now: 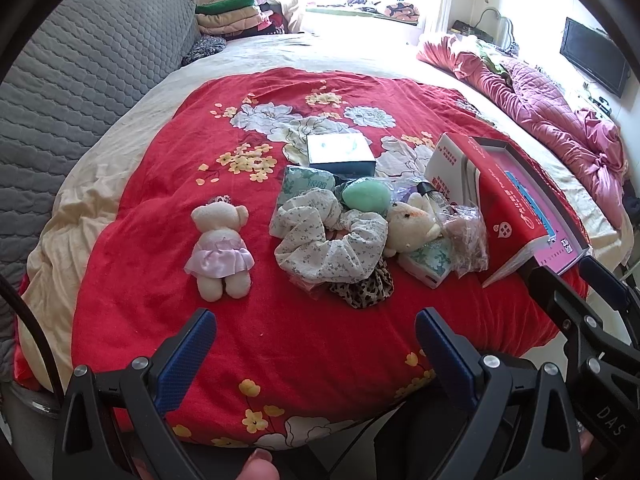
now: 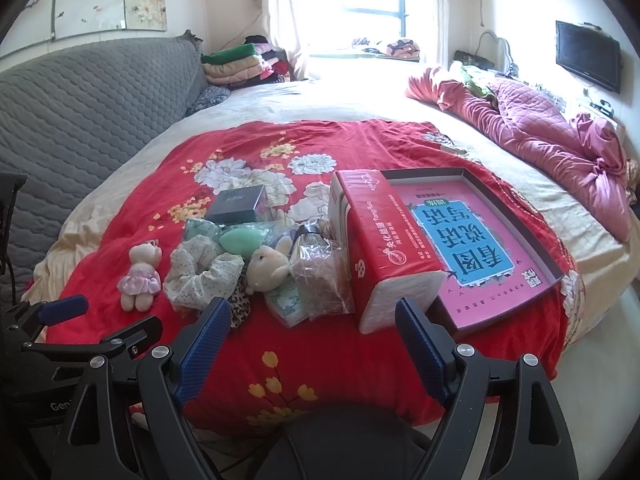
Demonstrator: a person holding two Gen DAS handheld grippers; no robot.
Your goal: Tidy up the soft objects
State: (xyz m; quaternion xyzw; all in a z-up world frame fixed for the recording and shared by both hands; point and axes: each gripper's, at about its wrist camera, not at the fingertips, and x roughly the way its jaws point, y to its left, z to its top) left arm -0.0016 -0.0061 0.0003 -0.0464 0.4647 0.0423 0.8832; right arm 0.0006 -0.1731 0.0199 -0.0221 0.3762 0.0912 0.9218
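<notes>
Left wrist view: the left gripper (image 1: 316, 344) gapes empty, the teddy bear (image 1: 221, 252) ahead-left, lengthwise toward it. The right gripper (image 2: 314, 334), also released, probably sits farther off.

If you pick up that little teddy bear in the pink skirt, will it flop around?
Probably a bit. The teddy bear looks stuffed and plush, so it should squash under the fingers and its legs may dangle. It looks small next to the red box, so likely light. Its shiny skirt might be slippery; the fuzzy body should grip better. It lies flat on the red blanket, so it shouldn't roll.
</notes>
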